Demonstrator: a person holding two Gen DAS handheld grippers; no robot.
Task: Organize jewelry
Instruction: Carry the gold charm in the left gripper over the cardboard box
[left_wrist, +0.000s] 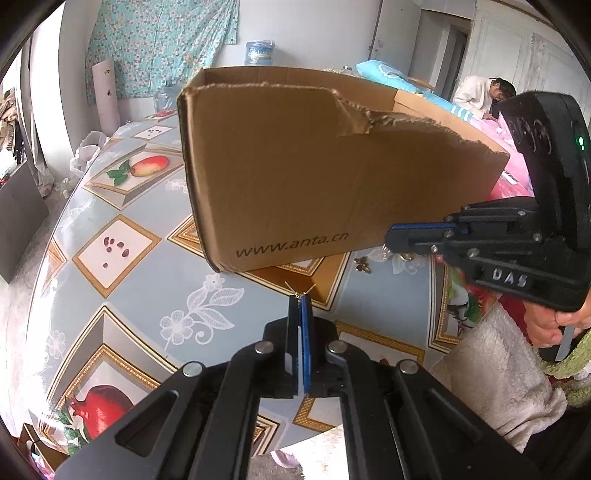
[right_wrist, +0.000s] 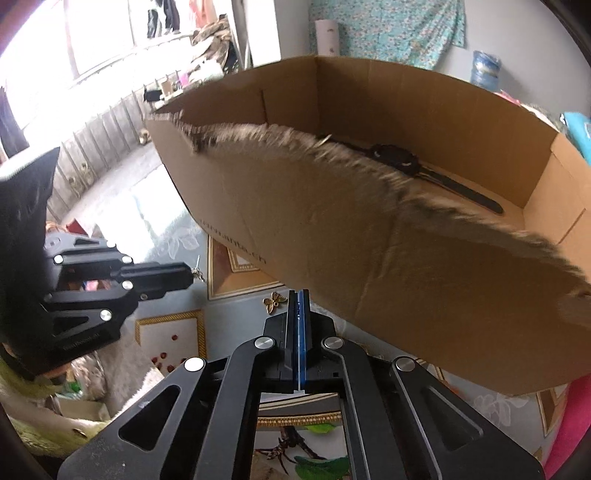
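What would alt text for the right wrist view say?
A shut right gripper points at a torn cardboard box on a patterned tablecloth, a gold butterfly ornament beside its tip. A black watch lies inside the box; the left gripper enters from the left.

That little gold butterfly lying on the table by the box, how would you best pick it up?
The gold butterfly brooch lies flat on the tablecloth, wings spread. I'd come straight down from above and pinch across its narrow middle, where the body sits between the wings. A side approach looks poor: nothing stands up to catch.
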